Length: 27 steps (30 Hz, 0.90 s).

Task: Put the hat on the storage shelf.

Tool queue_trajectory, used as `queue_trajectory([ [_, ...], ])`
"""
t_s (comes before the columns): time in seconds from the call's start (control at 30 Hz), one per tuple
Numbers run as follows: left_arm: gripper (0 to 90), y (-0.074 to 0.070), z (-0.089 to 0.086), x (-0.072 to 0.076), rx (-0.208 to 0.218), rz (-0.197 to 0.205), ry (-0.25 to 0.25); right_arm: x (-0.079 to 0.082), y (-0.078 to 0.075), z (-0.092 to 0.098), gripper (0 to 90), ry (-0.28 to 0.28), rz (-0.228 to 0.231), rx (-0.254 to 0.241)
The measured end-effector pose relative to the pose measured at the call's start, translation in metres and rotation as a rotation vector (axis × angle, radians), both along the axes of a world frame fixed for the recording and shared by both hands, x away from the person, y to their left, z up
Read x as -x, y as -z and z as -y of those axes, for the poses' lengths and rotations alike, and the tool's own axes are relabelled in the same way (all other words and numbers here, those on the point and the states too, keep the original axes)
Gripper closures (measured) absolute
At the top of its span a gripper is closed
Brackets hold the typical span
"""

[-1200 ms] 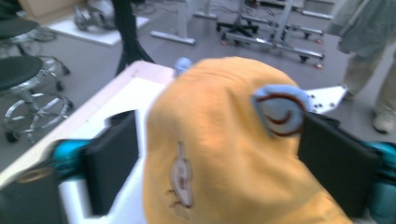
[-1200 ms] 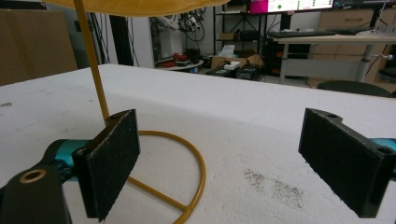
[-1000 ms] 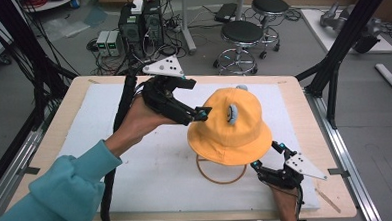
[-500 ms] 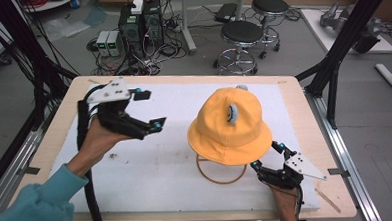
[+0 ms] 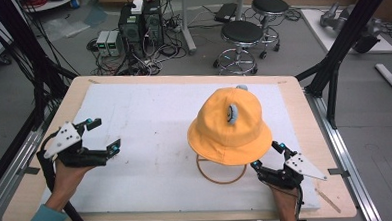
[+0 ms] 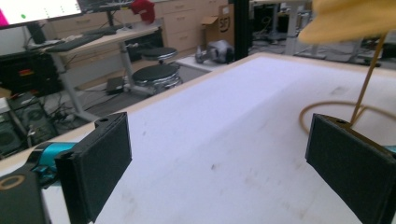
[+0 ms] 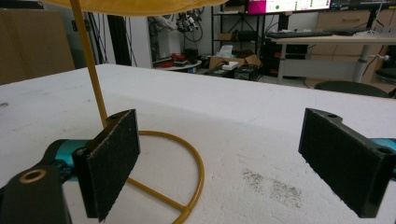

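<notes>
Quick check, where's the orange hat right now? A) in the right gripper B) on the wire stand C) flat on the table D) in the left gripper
B: the orange hat sits on top of the wire stand, with the left gripper and the right gripper both open and apart from it.

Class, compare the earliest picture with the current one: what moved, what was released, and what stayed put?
The left gripper, which was at the crown of the orange hat a second ago, drew back to the table's left side; it is open and empty. The hat stayed on its wire stand, and the right gripper stayed open beside the stand's ring base.
</notes>
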State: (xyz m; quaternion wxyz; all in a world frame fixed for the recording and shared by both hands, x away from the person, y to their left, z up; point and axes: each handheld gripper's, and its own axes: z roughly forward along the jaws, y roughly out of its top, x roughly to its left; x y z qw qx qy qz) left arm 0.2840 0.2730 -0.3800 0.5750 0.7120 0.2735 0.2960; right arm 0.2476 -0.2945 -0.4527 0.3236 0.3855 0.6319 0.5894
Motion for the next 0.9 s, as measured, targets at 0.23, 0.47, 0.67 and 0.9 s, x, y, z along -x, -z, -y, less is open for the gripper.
queue_trajectory([
  [0.23,7.4,0.034,-0.013,0.011,0.019,0.012,-0.049,0.001,0.000,0.000,11.4,0.003,-0.001,-0.002],
  [0.47,7.4,0.053,-0.020,0.016,0.045,0.034,-0.071,0.000,0.000,0.000,11.4,0.000,0.002,-0.003],
  [0.67,7.4,0.061,-0.024,0.018,0.083,0.053,-0.086,0.000,0.000,0.000,11.4,0.000,0.002,-0.003],
  [0.9,7.4,0.070,-0.028,0.019,0.109,0.055,-0.113,0.001,0.000,0.000,11.4,-0.002,0.003,-0.002],
])
